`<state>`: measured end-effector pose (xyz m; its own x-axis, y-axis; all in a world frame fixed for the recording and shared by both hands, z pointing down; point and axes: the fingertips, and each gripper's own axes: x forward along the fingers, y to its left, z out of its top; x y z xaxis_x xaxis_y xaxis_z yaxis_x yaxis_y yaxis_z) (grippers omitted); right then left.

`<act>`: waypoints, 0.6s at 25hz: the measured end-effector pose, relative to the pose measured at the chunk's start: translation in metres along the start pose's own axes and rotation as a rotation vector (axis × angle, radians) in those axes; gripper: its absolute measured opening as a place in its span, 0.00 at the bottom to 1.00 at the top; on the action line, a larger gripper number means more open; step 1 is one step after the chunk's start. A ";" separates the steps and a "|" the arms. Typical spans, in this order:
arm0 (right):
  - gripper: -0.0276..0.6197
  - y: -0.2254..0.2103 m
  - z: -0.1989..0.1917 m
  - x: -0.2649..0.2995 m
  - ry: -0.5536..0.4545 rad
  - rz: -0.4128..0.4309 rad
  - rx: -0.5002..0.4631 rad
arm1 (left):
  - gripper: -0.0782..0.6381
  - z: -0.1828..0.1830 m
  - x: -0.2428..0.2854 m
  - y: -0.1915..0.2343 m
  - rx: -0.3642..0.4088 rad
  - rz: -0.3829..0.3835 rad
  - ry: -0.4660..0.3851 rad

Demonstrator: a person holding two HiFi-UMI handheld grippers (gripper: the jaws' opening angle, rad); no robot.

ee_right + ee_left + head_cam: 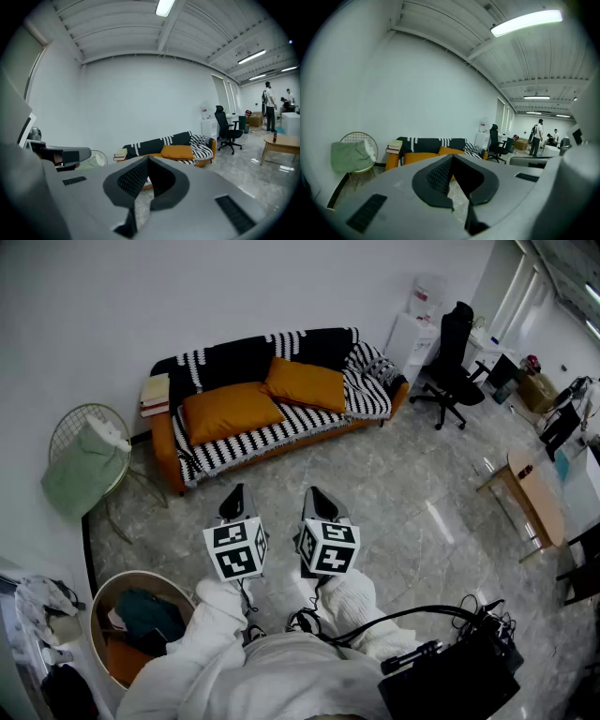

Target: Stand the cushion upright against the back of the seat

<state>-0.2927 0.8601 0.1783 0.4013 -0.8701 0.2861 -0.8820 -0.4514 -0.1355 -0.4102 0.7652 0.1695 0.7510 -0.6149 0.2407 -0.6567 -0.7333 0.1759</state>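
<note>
The left gripper [452,163] has its dark padded jaws closed tip to tip with nothing between them, and the right gripper [147,162] likewise has its jaws shut on nothing. In the head view, the left gripper [234,493] and the right gripper [315,494] are held side by side just in front of the person's white sleeves [220,610]. Each carries its marker cube, and both point slightly downward across the pale grey marble-patterned floor [403,493]. Both grippers are well apart from the orange sofa [169,457], which stands against the white wall under a black-and-white striped throw [281,432]. A larger orange fabric cushion [230,412] lies on the left part of the seat with its broad face up, not upright against the backrest. A second orange cushion [305,382] sits to its right and further back, near the backrest; whether it leans on it cannot be told. A small stack of books [155,395] rests on the sofa's left arm. Left of the sofa is a round gold wire chair [80,427] draped with a pale green cloth [84,470]. By the person's left side stands a round basket [98,601] holding clothes. A black swivel office chair [453,362] stands beyond the sofa's right end. In the left gripper view, people [536,137] stand far off in the room.
</note>
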 end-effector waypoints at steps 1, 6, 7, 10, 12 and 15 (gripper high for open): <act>0.14 -0.001 0.000 0.001 0.000 0.000 -0.001 | 0.11 -0.001 0.002 -0.001 -0.006 0.000 0.001; 0.14 -0.009 -0.001 0.005 0.002 -0.004 0.001 | 0.11 -0.004 0.010 -0.008 -0.007 -0.003 0.002; 0.14 -0.013 0.000 0.006 0.002 -0.005 0.003 | 0.11 -0.004 0.011 -0.010 -0.004 -0.002 0.002; 0.14 -0.021 0.003 0.011 0.000 0.001 0.007 | 0.11 -0.004 0.018 -0.015 -0.003 0.005 0.002; 0.14 -0.023 0.004 0.016 0.004 0.021 0.024 | 0.11 -0.003 0.023 -0.016 -0.005 0.015 0.004; 0.14 -0.026 0.006 0.026 0.012 0.051 0.044 | 0.11 -0.002 0.031 -0.017 -0.007 0.030 0.003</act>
<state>-0.2580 0.8480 0.1831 0.3533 -0.8897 0.2890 -0.8893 -0.4153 -0.1913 -0.3756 0.7591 0.1756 0.7309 -0.6355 0.2489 -0.6793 -0.7125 0.1756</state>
